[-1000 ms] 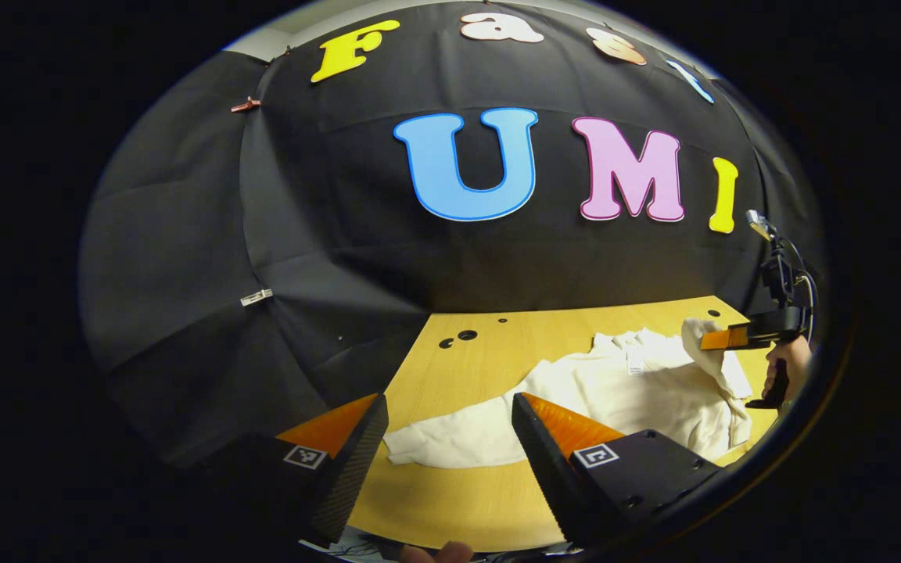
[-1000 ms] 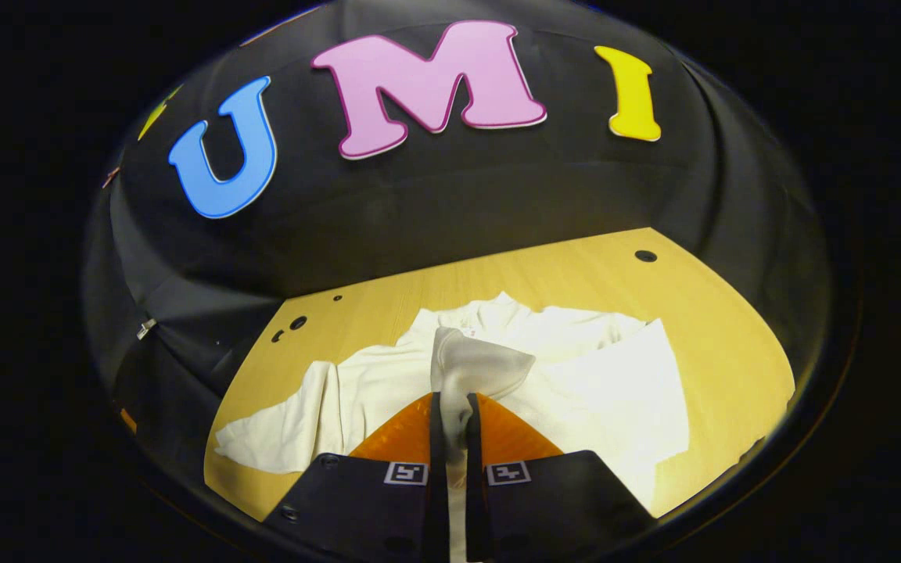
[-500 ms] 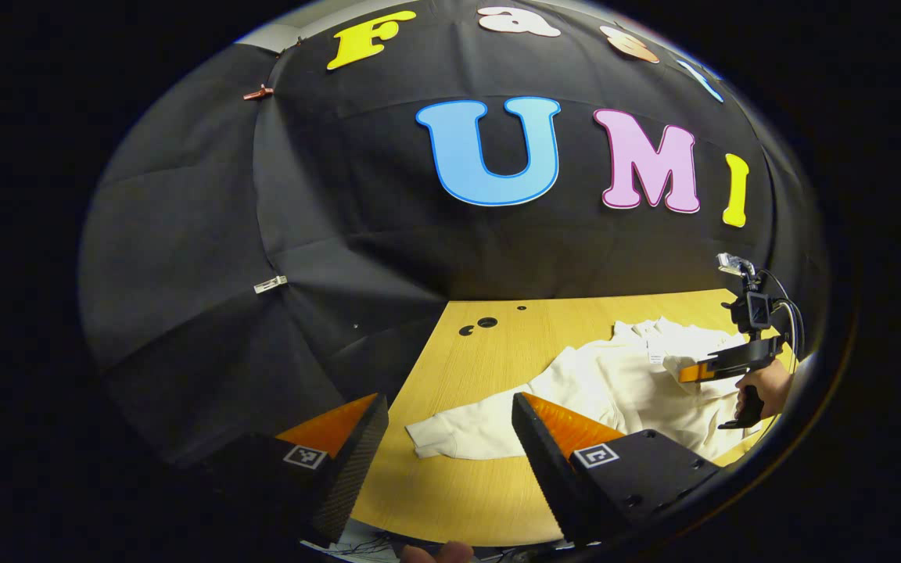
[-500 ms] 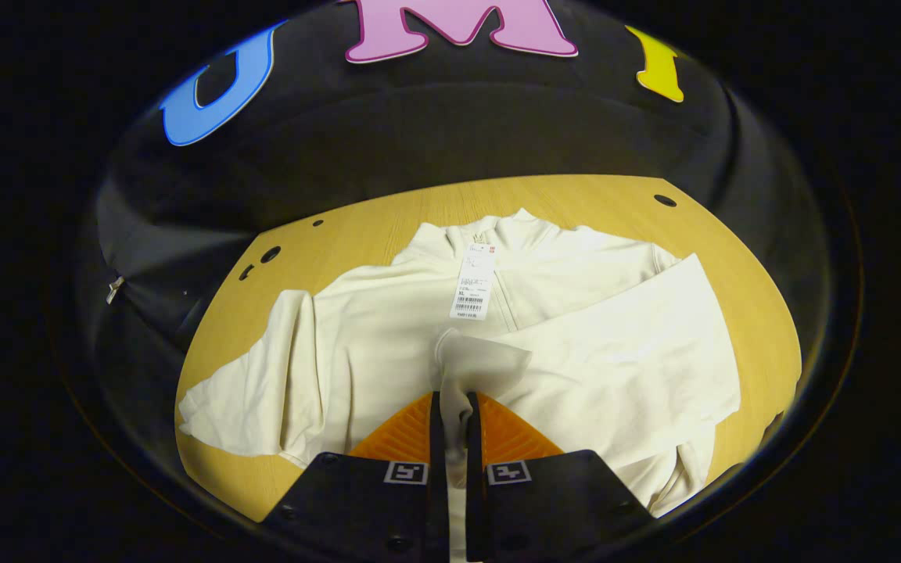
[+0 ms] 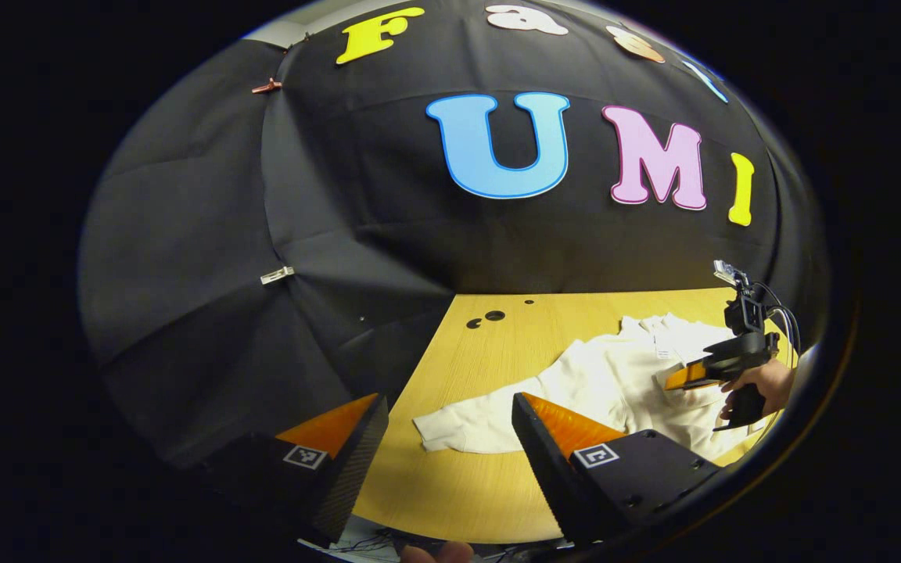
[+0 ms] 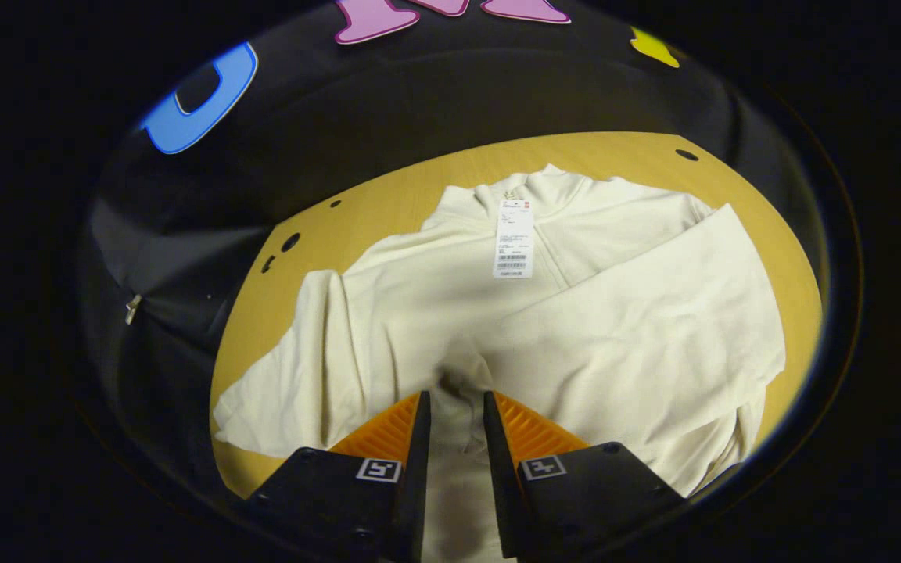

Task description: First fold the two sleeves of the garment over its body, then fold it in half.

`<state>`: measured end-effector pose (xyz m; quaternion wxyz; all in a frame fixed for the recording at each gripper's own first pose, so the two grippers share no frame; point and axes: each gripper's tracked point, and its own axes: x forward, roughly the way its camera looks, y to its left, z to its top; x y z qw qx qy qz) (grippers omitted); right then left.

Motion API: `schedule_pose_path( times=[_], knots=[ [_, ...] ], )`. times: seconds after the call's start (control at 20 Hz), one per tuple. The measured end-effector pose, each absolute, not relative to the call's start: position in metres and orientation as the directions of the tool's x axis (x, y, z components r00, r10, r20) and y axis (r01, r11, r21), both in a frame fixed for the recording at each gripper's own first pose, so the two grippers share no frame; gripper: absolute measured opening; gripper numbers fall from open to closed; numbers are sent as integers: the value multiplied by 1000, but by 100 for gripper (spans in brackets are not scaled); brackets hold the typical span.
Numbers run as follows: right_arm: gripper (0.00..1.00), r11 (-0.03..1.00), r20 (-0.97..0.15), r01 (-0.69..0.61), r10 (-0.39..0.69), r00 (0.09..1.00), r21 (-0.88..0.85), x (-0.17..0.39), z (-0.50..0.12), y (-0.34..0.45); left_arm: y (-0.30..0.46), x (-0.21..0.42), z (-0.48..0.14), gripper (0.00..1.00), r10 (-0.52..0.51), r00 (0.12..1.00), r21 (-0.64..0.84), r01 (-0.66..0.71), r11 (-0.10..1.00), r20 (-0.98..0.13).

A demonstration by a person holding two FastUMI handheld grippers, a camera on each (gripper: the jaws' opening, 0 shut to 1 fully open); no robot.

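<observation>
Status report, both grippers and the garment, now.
Right gripper parted over the cuff, right sleeve folded across the garment. Left gripper open, clear. Left sleeve still flat on the table. Nothing blocking.

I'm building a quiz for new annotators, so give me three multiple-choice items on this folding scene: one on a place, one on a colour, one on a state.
1. Where does the hang tag lie?
A. just below the collar
B. on the bare table
C. on the outstretched sleeve

2. What colour is the garment?
A. navy
B. cream white
C. red

3. How does the sleeve at the left of the right gripper view lie?
A. folded over the body
B. spread out on the table
C. rolled up

Answers: 1 A, the tag hangs down the chest from the neck. 2 B, the whole fabric is pale cream. 3 B, it reaches out flat over the wood, while the other sleeve crosses the body.
</observation>
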<state>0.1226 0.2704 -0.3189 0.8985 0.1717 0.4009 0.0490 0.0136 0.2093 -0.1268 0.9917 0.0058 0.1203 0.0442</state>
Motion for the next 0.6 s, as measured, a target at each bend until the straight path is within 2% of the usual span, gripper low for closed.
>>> schedule_pose_path(
  times=[0.05,0.1,0.15,0.2,0.4,0.6],
  knots=[
    [41,911,-695,34,289,659,411,116,-315,287,209,15,-129,98,89,967,21,-86,996,-240],
    [31,891,-684,19,334,648,453,111,-310,297,207,16,-133,98,84,967,21,-82,996,-241],
    [44,887,-675,2,351,649,463,107,-306,302,206,19,-136,98,77,966,22,-74,997,-245],
    [46,890,-667,-13,351,657,456,105,-303,300,202,23,-142,98,67,965,23,-63,998,-254],
    [48,884,-652,-53,382,655,464,80,-286,290,201,41,-171,98,68,954,51,-56,997,-291],
    [47,902,-653,-57,351,671,428,55,-272,253,211,62,-204,98,103,934,48,-93,995,-341]
  ],
)
